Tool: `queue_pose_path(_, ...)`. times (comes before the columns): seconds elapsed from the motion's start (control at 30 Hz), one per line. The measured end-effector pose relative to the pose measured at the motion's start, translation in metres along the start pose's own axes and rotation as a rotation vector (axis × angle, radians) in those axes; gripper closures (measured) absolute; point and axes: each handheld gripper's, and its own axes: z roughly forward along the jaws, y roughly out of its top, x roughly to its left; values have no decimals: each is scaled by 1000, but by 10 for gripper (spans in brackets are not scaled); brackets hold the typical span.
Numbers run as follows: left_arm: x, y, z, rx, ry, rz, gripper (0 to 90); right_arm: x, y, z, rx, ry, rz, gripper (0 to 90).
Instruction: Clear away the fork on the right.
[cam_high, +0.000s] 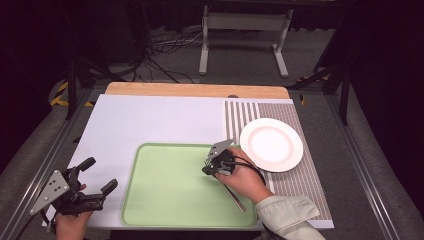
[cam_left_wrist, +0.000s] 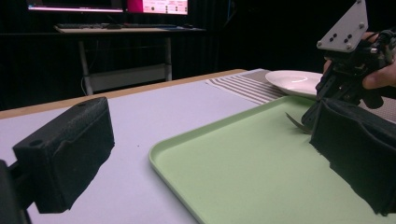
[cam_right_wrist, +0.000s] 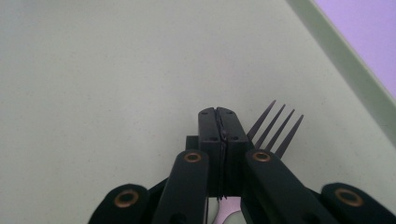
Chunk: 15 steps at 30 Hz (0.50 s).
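We have the fork (cam_right_wrist: 275, 128) pinched in our right tongs (cam_right_wrist: 218, 122), low over the green tray (cam_high: 165, 200). This looks like the pickup step; next we lift and carry it toward the white plate (cam_high: 271, 144) at two o'clock. Our left tongs (cam_high: 97, 177) rest spread at the counter's (cam_high: 150, 117) eight o'clock.

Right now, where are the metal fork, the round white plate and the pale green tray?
metal fork (cam_right_wrist: 275, 126), right gripper view, on its tines.
round white plate (cam_high: 271, 144), high view, its centre.
pale green tray (cam_high: 165, 190), high view, bare floor.

Left gripper (cam_high: 95, 176) agape, right gripper (cam_right_wrist: 218, 122) clamped
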Motion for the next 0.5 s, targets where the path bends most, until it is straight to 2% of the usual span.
queue_pose_path(0.17, 0, 0, 0, 1, -1, 0, 3, 0, -1, 4, 3, 6, -5, 900)
queue_pose_path(0.2, 0, 0, 0, 1, -1, 0, 3, 0, -2, 5, 10, -6, -8, 900)
queue_pose_path(0.5, 0, 0, 0, 2, -2, 1, 3, -3, -6, 8, 32, -14, -16, 900)
